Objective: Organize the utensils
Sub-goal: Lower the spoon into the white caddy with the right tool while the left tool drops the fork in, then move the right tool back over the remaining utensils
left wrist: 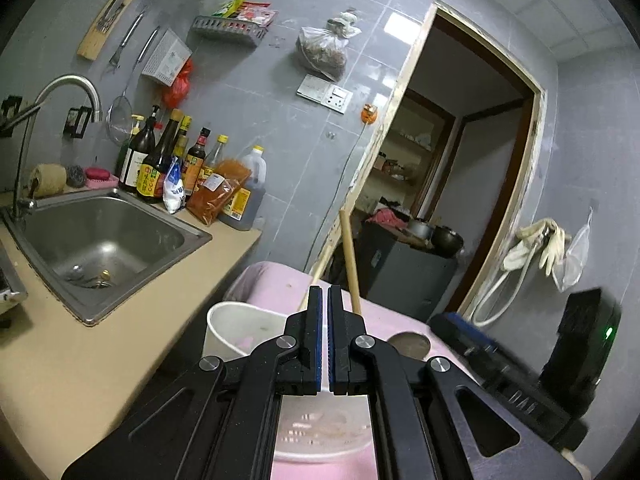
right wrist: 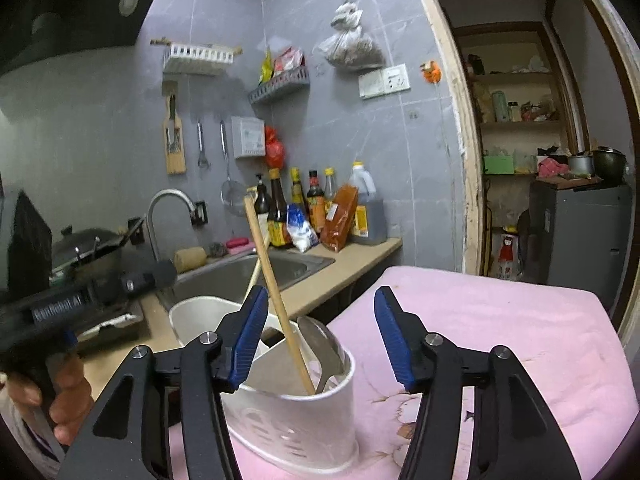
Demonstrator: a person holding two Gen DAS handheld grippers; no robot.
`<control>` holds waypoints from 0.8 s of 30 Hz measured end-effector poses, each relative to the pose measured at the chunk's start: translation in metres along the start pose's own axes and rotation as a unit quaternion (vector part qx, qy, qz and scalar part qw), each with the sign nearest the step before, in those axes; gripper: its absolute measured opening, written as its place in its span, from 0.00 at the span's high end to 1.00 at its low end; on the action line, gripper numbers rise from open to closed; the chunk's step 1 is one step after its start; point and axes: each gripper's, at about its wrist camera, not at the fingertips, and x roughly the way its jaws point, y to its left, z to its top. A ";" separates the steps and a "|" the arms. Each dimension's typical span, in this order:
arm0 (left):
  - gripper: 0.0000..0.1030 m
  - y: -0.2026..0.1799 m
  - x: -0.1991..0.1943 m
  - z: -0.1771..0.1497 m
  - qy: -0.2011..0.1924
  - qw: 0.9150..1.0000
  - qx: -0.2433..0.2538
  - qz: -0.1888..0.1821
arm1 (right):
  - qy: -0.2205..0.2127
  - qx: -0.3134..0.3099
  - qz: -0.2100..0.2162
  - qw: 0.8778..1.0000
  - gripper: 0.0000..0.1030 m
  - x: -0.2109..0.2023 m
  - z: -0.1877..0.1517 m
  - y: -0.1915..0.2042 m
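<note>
A white utensil holder (right wrist: 304, 412) stands on the pink-covered table (right wrist: 500, 320). In its near compartment stand wooden chopsticks (right wrist: 272, 284) and a metal spoon (right wrist: 324, 344). My right gripper (right wrist: 320, 336) is open and empty just above the holder, its fingers either side of the chopsticks and spoon. My left gripper (left wrist: 324, 340) is shut with nothing visible between its pads, right above the holder's white rim (left wrist: 240, 324). The chopsticks (left wrist: 350, 264) rise just beyond its tips. The right gripper body (left wrist: 520, 380) shows at the right of the left wrist view.
A steel sink (left wrist: 104, 236) with a tap (left wrist: 76, 88) sits in the beige counter (left wrist: 80, 364) left of the table. Sauce bottles (left wrist: 188, 168) stand behind it. A wok (right wrist: 88, 252) is on the stove. A doorway (left wrist: 460, 168) opens on the right.
</note>
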 end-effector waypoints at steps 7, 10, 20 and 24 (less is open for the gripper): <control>0.93 -0.033 -0.008 -0.011 0.021 0.998 0.056 0.001 | -0.027 0.005 -0.028 0.999 0.27 -0.047 0.010 -0.013; 0.68 -0.048 -0.009 -0.018 0.032 0.997 0.071 -0.018 | -0.032 -0.001 -0.054 0.998 0.18 -0.070 0.010 -0.021; 0.45 -0.093 0.002 -0.053 0.086 0.989 0.093 -0.075 | -0.034 -0.009 -0.144 0.989 0.00 -0.146 -0.003 -0.063; 0.44 -0.108 0.014 -0.074 0.128 0.982 0.107 -0.090 | -0.007 -0.011 -0.175 0.984 0.00 -0.161 -0.019 -0.083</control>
